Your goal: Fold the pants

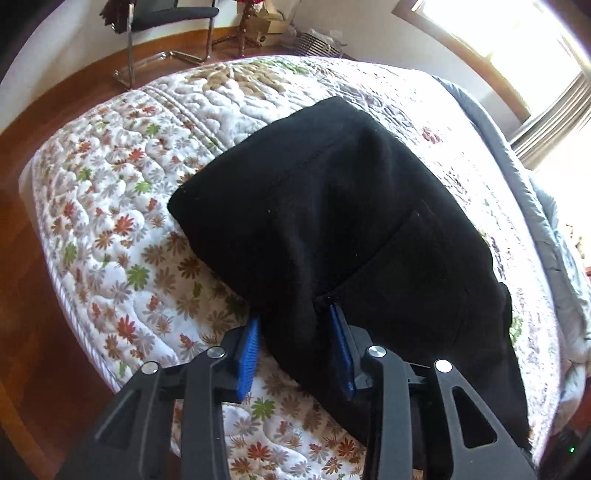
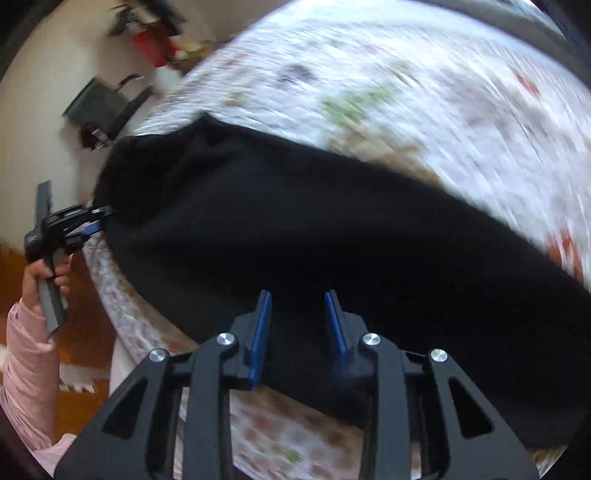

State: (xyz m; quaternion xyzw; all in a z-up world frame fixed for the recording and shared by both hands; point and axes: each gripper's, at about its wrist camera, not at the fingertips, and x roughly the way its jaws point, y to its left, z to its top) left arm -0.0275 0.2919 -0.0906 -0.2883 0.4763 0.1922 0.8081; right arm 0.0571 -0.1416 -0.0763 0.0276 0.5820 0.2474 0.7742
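Black pants (image 1: 332, 221) lie folded on the flowered quilt (image 1: 110, 206) of a bed. My left gripper (image 1: 295, 325) has its blue pads either side of a bunched edge of the pants, with fabric between the jaws. In the blurred right wrist view the pants (image 2: 295, 229) stretch across the quilt (image 2: 443, 92). My right gripper (image 2: 299, 299) stands with blue pads apart over the near edge of the pants; no fabric is seen pinched. The left gripper (image 2: 98, 221) shows at the far left, at the pants' end.
The bed edge drops to a wooden floor (image 1: 44, 110) on the left. A black chair (image 1: 166, 22) and boxes stand by the far wall. A grey blanket (image 1: 517, 177) lies along the bed's right side, under a bright window.
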